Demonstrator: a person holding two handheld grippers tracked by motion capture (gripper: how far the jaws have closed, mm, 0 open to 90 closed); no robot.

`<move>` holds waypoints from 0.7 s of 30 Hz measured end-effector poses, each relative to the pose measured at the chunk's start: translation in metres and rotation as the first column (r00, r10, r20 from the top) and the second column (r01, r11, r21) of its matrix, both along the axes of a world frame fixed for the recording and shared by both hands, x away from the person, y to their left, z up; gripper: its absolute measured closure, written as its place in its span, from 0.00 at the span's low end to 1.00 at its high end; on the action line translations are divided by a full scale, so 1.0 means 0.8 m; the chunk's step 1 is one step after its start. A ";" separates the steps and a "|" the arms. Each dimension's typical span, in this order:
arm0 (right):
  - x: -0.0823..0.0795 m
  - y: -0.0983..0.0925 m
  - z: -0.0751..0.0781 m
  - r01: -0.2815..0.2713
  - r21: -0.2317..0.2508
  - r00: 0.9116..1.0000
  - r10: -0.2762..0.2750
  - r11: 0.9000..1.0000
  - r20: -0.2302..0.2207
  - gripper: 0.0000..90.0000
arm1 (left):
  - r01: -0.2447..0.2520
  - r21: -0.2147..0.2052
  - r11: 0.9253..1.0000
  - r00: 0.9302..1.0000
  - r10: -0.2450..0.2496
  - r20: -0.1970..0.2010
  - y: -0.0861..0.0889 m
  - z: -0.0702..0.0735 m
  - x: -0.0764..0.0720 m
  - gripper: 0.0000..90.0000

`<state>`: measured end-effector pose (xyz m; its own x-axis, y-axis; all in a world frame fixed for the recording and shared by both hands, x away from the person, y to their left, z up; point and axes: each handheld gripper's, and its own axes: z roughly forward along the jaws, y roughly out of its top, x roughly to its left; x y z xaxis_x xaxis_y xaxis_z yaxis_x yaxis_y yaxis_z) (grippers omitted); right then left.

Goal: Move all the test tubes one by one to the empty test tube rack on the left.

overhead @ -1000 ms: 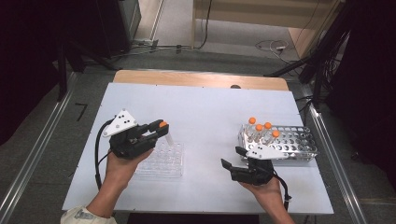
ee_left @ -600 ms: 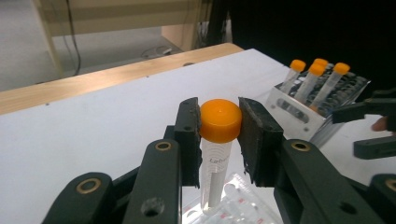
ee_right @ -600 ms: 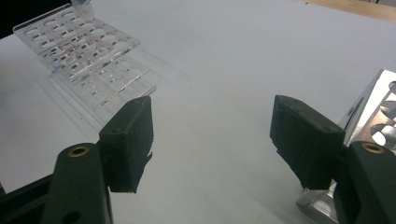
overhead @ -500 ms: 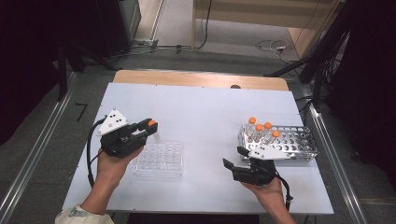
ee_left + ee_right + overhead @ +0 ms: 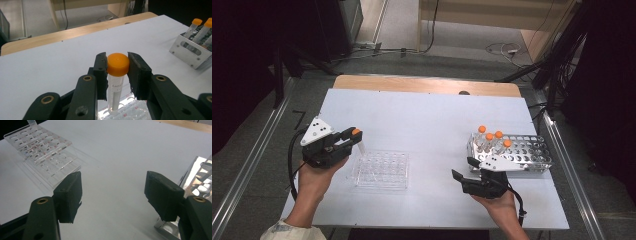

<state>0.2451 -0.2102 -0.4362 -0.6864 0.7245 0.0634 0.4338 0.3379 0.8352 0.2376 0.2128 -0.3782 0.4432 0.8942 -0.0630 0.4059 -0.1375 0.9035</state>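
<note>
Left gripper clamps orange-capped tube at cap, lower centre of frame, over clear rack. Right gripper wide, empty. Step: transfer. Next: align tube bottom with well, lower.

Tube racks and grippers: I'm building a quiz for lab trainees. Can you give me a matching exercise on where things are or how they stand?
Things:
1. tube
2. clear rack
3. metal rack
4. right gripper

Places or states:
A. jaws apart with nothing between them
B. holds four orange-capped tubes
C. clamped at its orange cap by the left gripper
D. on the table beside the left gripper, wells unfilled

Pairs: 1-C, 2-D, 3-B, 4-A
</note>
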 end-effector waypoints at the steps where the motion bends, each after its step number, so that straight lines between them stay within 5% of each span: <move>1: 0.000 0.000 0.000 0.004 0.000 1.000 -0.004 1.000 -0.002 0.32 | -0.002 0.003 1.000 1.000 0.002 0.004 0.001 0.001 -0.001 0.79; 14: 0.000 -0.002 0.000 0.007 0.000 1.000 -0.007 1.000 -0.001 0.33 | -0.024 0.018 1.000 1.000 0.024 -0.019 0.003 -0.010 -0.003 0.79; 21: 0.000 -0.002 -0.001 0.005 -0.001 1.000 -0.005 1.000 -0.003 0.32 | -0.017 0.049 0.999 0.997 0.021 -0.072 -0.003 -0.029 0.000 0.79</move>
